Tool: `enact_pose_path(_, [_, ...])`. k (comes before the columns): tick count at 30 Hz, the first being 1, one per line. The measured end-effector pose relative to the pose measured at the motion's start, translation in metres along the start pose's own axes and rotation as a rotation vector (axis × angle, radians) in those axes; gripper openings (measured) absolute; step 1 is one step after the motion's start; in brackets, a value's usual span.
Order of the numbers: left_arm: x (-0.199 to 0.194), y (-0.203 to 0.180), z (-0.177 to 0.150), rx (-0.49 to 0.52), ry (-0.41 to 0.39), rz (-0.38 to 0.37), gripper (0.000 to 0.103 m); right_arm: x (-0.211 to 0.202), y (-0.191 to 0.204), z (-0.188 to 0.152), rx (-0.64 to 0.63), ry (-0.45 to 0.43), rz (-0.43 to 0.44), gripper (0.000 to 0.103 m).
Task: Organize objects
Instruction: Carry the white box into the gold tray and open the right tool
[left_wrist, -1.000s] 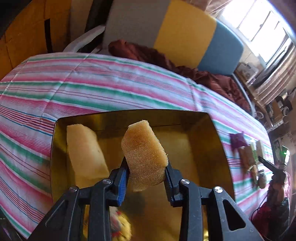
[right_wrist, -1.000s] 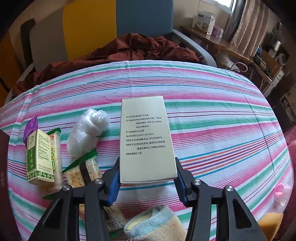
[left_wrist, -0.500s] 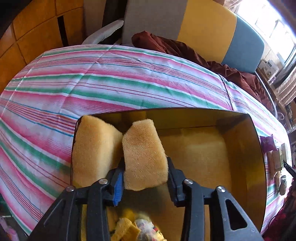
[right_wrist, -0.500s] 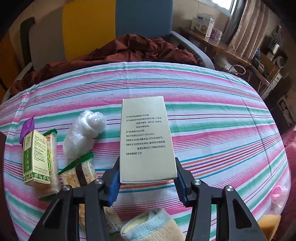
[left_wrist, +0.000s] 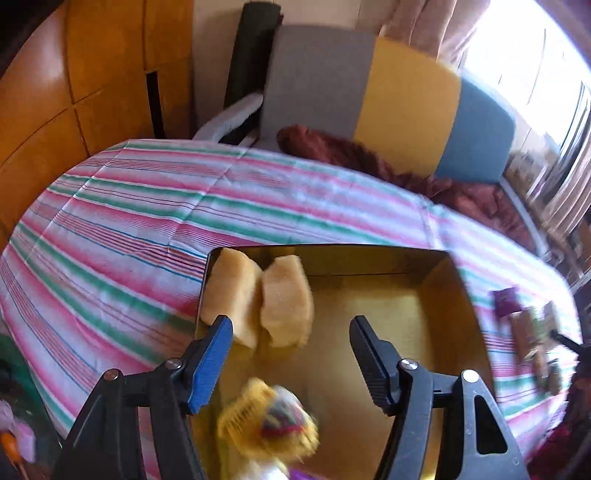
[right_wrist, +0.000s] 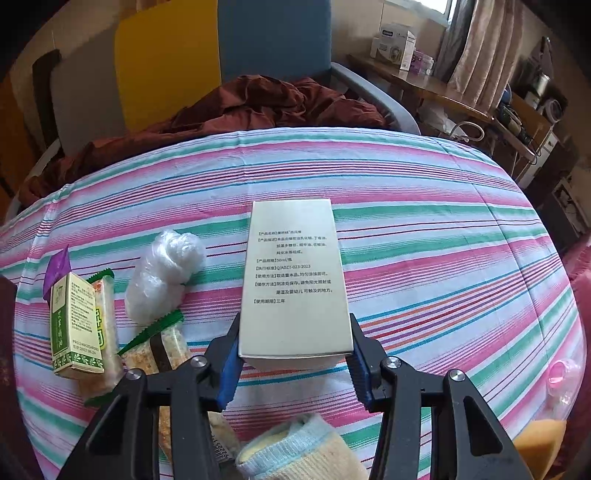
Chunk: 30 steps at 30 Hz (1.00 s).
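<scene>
The left gripper (left_wrist: 291, 328) is opening, nothing between its jaws, above the gold box (left_wrist: 448, 291) whose right half lies bare (two sponges (left_wrist: 286, 299) lean at 10 o'clock), while the right gripper (right_wrist: 293, 350) pinches the white carton (right_wrist: 293, 273), long axis toward 12 o'clock.

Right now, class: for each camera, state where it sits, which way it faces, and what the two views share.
Left wrist: on the left gripper, looking down into the gold box with two sponges; its jaws are opening, nothing between them.
Right wrist: on the right gripper, facing down over the white carton it grips.
Shared: the striped cloth, the sofa.
</scene>
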<state>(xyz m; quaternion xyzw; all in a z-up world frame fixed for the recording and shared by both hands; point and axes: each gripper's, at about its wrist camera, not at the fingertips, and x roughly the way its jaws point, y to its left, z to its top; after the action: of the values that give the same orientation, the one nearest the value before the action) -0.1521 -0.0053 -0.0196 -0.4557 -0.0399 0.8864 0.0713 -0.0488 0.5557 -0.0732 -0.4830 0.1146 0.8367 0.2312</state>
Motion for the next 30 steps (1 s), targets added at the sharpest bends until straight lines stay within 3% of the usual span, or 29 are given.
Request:
enact_pose_path(7, [-0.044, -0.015, -0.041, -0.017, -0.065, -0.072, 0.067, 0.001, 0.003, -0.001, -0.014, 0.006, -0.002, 0.050])
enact_pose_path(12, [-0.060, -0.026, -0.073, 0.028, -0.093, -0.065, 0.067, -0.003, 0.003, -0.002, -0.010, -0.011, -0.001, 0.050])
enact_pose_path(21, [-0.062, -0.006, -0.100, -0.004, -0.074, -0.061, 0.063, -0.046, 0.001, 0.003, 0.056, -0.127, 0.031, 0.050])
enact_pose_path(25, [-0.061, 0.004, -0.099, -0.026, -0.085, -0.079, 0.062, -0.082, 0.036, 0.001, -0.007, -0.174, 0.120, 0.050])
enact_pose_path(30, [-0.058, 0.014, -0.101, -0.052, -0.082, -0.097, 0.059, -0.131, 0.134, -0.012, -0.216, -0.214, 0.284, 0.050])
